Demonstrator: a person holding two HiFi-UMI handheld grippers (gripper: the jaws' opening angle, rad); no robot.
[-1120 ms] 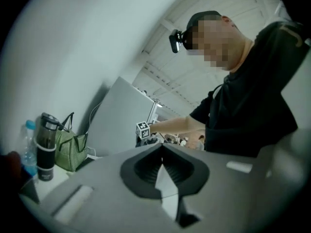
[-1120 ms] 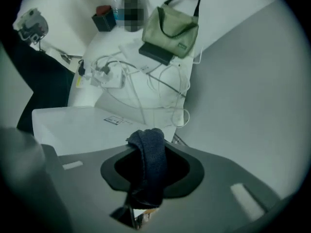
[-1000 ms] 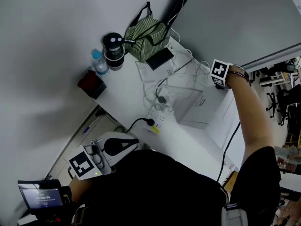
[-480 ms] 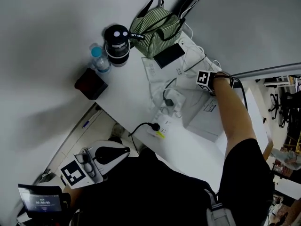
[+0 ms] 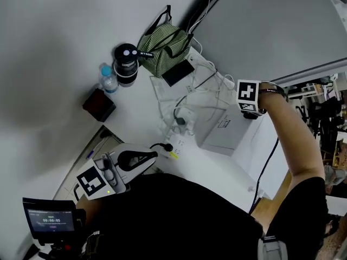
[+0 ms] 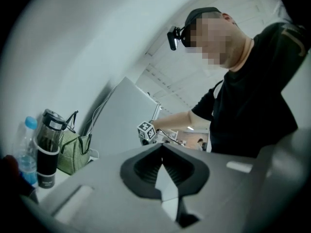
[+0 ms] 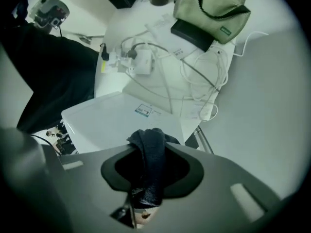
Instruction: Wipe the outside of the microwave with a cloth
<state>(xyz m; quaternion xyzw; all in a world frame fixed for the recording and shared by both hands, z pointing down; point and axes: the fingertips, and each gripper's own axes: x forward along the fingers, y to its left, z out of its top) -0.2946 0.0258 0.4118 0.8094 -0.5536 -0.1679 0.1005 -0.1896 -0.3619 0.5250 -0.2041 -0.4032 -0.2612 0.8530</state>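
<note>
The white microwave stands on the white table, its top towards me. My right gripper hovers at the microwave's far right corner, shut on a dark cloth. In the right gripper view the cloth bunches between the jaws just above the microwave's white top; whether it touches the surface is unclear. My left gripper is held low by my body, off the table's near edge, away from the microwave. In the left gripper view its jaws meet with nothing between them.
Behind the microwave lie tangled white cables, a power strip, a green striped bag, a black tumbler, a water bottle and a dark red box. A grey panel rises at the right. A small screen sits lower left.
The right gripper with the cloth has swept in over the back of the microwave and come back out to its far right corner. The left gripper has stayed by my body.
</note>
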